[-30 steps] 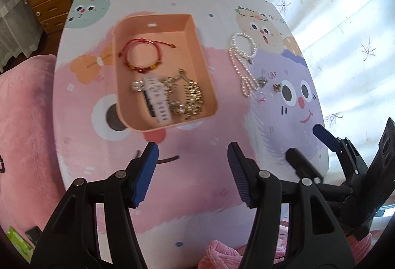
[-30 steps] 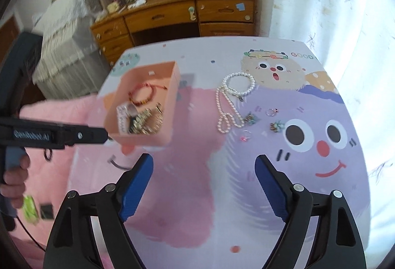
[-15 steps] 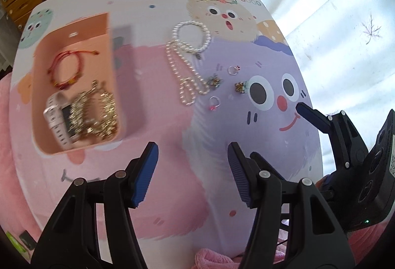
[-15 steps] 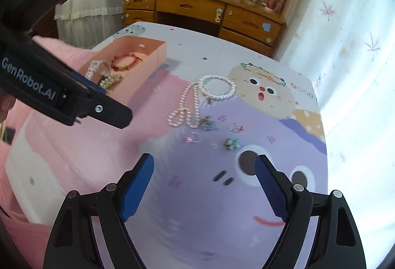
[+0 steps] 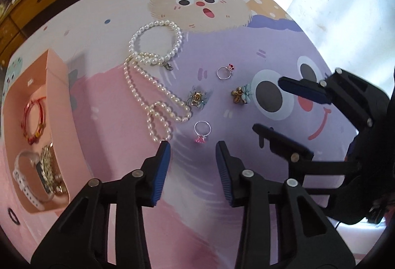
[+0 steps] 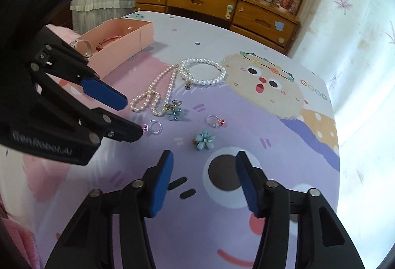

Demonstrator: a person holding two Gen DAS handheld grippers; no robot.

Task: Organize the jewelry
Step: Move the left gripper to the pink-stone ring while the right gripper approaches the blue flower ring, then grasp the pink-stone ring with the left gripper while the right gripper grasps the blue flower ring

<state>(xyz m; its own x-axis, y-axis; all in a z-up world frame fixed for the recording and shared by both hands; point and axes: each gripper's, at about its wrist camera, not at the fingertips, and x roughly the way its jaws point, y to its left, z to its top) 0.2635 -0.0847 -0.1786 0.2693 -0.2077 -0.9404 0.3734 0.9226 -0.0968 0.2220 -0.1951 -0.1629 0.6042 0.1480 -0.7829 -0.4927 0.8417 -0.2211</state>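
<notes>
On the cartoon-printed table lie a pearl necklace (image 5: 153, 71) (image 6: 172, 81), a pink-stone ring (image 5: 202, 132) (image 6: 153, 127), a red-stone ring (image 5: 225, 71) (image 6: 215, 120) and two flower earrings (image 5: 196, 97) (image 5: 240, 94) (image 6: 204, 139). My left gripper (image 5: 193, 145) (image 6: 132, 116) hovers just short of the pink-stone ring, its jaws closing with nothing between them. To its right, my right gripper (image 6: 204, 154) (image 5: 269, 103) points at the blue flower earring, and its jaws are also closing on nothing. The pink box (image 5: 61, 121) (image 6: 123, 47) at left holds a red bracelet (image 5: 33, 121), a white watch (image 5: 27, 177) and gold chains.
A wooden chest of drawers (image 6: 209, 5) stands behind the table. A white curtain (image 6: 358, 47) hangs along the right edge. Pink fluffy fabric (image 6: 14, 232) lies at the near left, below the table's edge.
Both grippers have swung from the pink box side toward the loose rings and earrings and come lower. The jaws of both have narrowed. The jewelry has not moved.
</notes>
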